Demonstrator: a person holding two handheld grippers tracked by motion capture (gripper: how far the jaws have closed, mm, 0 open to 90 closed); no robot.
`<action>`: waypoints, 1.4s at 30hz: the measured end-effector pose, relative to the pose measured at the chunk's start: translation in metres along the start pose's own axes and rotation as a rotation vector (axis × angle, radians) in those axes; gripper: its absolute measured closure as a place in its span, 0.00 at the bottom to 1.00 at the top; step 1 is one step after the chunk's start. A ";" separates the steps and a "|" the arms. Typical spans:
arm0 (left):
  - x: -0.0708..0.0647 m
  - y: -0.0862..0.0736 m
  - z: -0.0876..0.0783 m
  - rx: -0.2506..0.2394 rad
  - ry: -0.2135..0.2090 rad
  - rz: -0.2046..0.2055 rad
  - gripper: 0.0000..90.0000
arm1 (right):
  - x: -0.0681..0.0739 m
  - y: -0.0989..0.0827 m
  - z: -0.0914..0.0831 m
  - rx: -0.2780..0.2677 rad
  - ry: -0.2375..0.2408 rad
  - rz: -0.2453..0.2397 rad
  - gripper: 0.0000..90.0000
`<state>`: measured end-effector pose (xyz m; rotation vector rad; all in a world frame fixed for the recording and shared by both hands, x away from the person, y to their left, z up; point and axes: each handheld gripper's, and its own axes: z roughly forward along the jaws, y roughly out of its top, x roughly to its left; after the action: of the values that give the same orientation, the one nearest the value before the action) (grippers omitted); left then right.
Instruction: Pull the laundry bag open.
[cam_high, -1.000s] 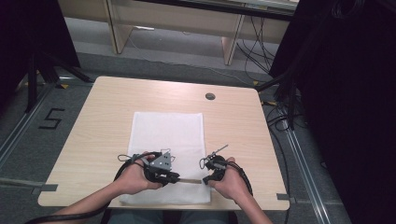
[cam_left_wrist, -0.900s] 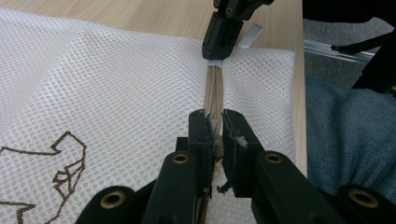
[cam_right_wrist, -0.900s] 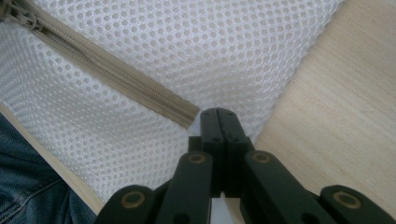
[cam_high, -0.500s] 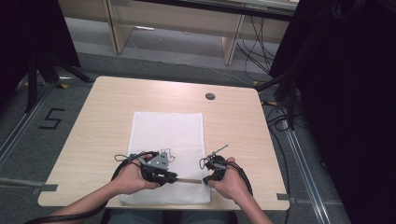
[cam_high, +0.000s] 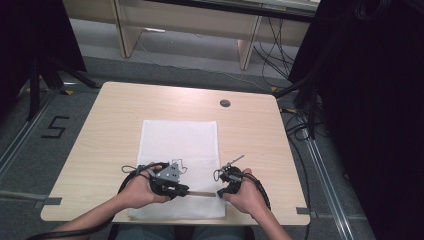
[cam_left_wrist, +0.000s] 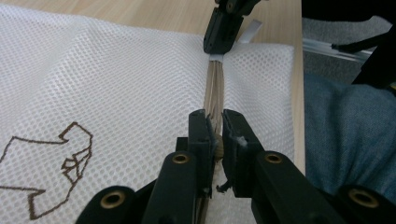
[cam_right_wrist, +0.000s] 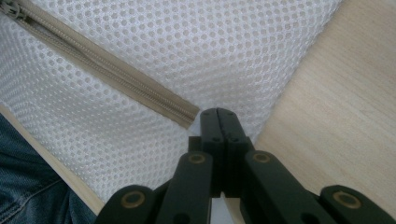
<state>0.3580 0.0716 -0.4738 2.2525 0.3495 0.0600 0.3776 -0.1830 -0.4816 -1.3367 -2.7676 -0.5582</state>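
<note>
A white mesh bag (cam_high: 180, 145) lies flat on the wooden table (cam_high: 110, 115), with a beige zipper (cam_high: 202, 194) along its near edge. My left gripper (cam_high: 186, 191) is shut on the zipper's slider; in the left gripper view the jaws (cam_left_wrist: 215, 126) pinch it where the zipper (cam_left_wrist: 215, 88) starts. My right gripper (cam_high: 220, 192) is shut on the bag's edge at the zipper's other end, and appears in the left gripper view as the right gripper (cam_left_wrist: 219, 44) clamping a white tab. In the right gripper view its jaws (cam_right_wrist: 218, 114) meet just past the zipper's end (cam_right_wrist: 187, 116).
A brown outline logo (cam_left_wrist: 56, 154) is printed on the mesh. A round cable hole (cam_high: 225, 103) sits in the table's far right part. The person's jeans (cam_left_wrist: 345, 135) are just off the near table edge. Dark curtains and cables stand to the right.
</note>
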 end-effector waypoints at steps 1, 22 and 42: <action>0.000 0.000 0.000 -0.008 -0.004 -0.014 0.91 | 0.000 0.000 0.000 0.000 0.000 0.000 1.00; 0.002 -0.004 -0.007 0.002 0.006 -0.001 0.91 | 0.001 0.000 -0.001 -0.002 0.002 0.000 1.00; 0.004 -0.007 -0.010 -0.004 0.000 0.015 0.91 | 0.001 0.000 -0.001 0.003 -0.004 0.010 1.00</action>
<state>0.3584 0.0844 -0.4725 2.2512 0.3316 0.0683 0.3767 -0.1824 -0.4802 -1.3516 -2.7622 -0.5506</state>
